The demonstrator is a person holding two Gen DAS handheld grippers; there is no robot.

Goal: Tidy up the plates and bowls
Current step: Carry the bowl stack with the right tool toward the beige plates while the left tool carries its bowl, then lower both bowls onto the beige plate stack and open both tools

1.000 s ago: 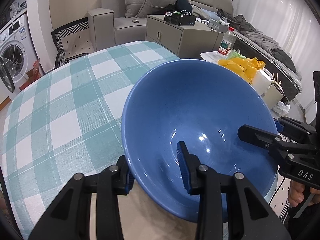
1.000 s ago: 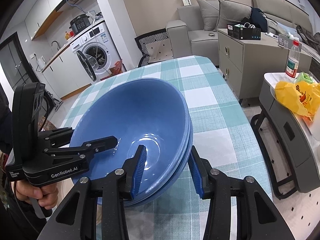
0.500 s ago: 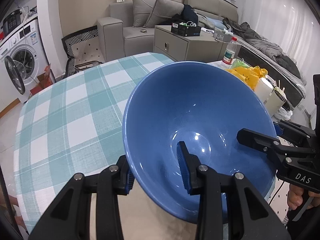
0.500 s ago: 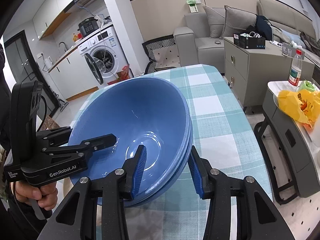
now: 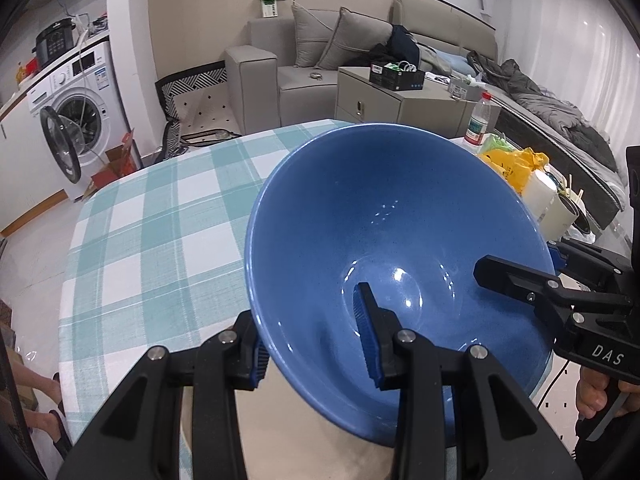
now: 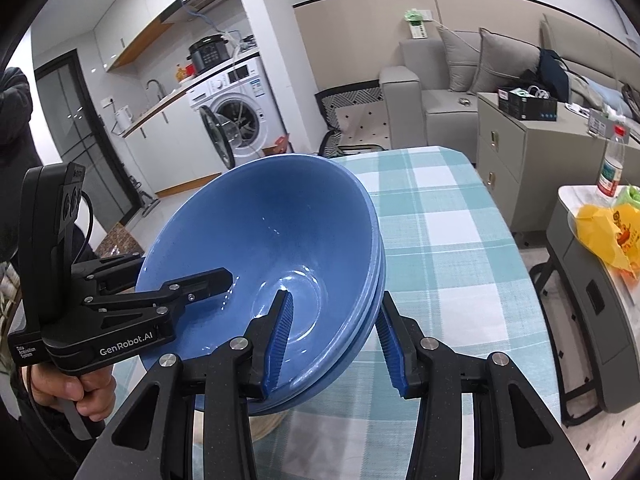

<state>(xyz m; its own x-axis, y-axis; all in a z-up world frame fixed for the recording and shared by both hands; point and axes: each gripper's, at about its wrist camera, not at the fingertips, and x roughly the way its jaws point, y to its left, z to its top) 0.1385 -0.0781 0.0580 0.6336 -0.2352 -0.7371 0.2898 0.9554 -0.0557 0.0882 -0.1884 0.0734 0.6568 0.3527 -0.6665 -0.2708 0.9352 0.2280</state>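
Blue bowls [image 6: 272, 240], nested in a stack with several rims showing at the right edge, hang tilted above the green-and-white checked tablecloth [image 5: 152, 232], clear of it. The left gripper [image 5: 316, 344] clamps the near-left rim, one pad inside the top bowl and one outside. The right gripper [image 6: 336, 340] clamps the opposite side of the stack the same way. A washing machine [image 6: 240, 120] stands beyond with its door open.

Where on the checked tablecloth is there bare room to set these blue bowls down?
The teal checked tablecloth shows bare from the stacked blue ceramic bowls out to its far edge by the grey sofa. The small white side table, with a yellow plastic bag and bottle, is crowded.
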